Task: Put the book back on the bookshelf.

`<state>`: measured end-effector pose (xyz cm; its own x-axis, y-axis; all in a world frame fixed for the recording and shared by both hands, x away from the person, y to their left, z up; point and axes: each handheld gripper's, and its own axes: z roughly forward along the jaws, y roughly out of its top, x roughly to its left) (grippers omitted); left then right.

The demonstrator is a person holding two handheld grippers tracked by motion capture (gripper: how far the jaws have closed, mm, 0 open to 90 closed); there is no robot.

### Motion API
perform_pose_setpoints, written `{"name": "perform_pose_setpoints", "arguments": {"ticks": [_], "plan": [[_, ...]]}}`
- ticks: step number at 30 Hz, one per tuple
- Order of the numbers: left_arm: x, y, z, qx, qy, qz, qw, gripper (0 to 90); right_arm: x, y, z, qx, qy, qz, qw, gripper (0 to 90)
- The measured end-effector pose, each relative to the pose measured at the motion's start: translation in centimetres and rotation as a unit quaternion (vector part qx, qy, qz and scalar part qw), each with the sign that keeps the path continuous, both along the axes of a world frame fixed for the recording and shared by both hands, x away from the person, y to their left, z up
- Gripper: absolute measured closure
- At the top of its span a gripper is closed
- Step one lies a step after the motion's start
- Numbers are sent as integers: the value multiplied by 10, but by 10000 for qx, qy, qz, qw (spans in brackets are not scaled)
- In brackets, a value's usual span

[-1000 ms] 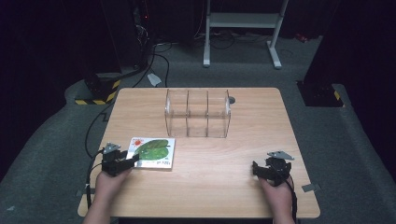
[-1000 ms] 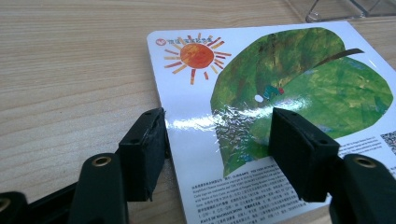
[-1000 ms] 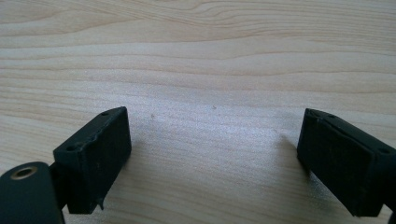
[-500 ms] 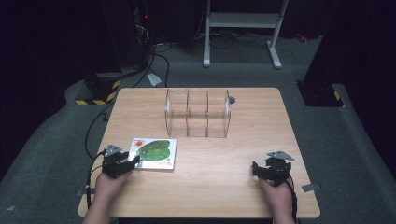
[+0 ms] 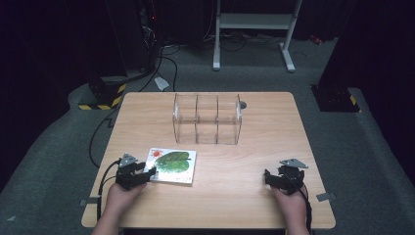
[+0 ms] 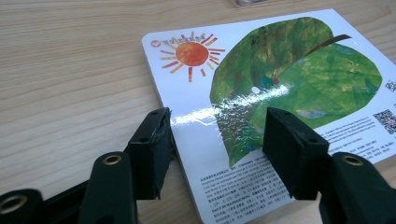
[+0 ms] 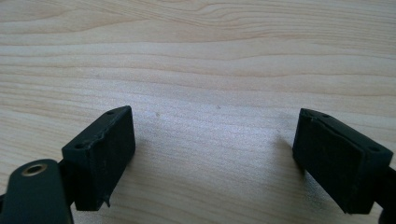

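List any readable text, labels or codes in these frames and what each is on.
No text can be read.
Book cover: small red print beside the sun, blurred.
Book cover, near edge: block of small black print, too small to read.
Book cover, right edge: two QR codes, no readable characters.

Board book (image 5: 172,165): thin, glossy, white cover up with big green leaf, orange-red sun in one corner, small print and QR codes along an edge. Lies flat on worktop (image 5: 244,161), front-left area, slightly skewed, well apart from the clear divider box.
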<state>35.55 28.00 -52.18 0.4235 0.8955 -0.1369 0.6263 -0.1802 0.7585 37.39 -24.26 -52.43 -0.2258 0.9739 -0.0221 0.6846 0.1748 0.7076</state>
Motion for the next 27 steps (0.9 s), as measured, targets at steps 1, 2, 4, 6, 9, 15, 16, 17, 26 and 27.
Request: {"name": "perform_pose_setpoints", "arguments": {"ticks": [1, 2, 4, 6, 9, 15, 16, 17, 26, 27], "plan": [[0, 0, 0, 0, 0, 0, 10000, 421, 0, 0, 0, 0, 0, 0, 10000, 126], [-1, -4, 0, 2, -3, -70, 10000, 421, -1, 1, 0, -62, -34, 14, 10000, 133], [-3, -12, 0, -22, 21, -257, 9997, 422, -1, 2, 0, -72, -42, 6, 10000, 133], [-5, -22, 1, 33, 22, -410, 9992, 421, -2, 2, 1, -103, -64, 18, 9999, 142], [-8, -35, 1, 13, 46, -551, 9985, 421, -5, 5, 3, -202, -112, 106, 9997, 203], [-12, -54, 1, -58, 88, -851, 9963, 423, -13, 17, 13, -20, -337, 304, 9990, 235], [-12, -56, 1, -39, 92, -913, 9958, 423, -15, 21, 15, 45, -415, 355, 9985, 237], [-13, -59, 1, -55, 74, -983, 9951, 422, -20, 29, 19, 140, -557, 376, 9976, 267], [-13, -59, 2, -195, -41, -873, 9960, 420, -36, 82, 24, 968, -557, 1005, 9886, 295], [-13, -59, 2, -195, -41, -873, 9960, 420, -36, 82, 24, 968, -557, 1005, 9886, 295]]}}
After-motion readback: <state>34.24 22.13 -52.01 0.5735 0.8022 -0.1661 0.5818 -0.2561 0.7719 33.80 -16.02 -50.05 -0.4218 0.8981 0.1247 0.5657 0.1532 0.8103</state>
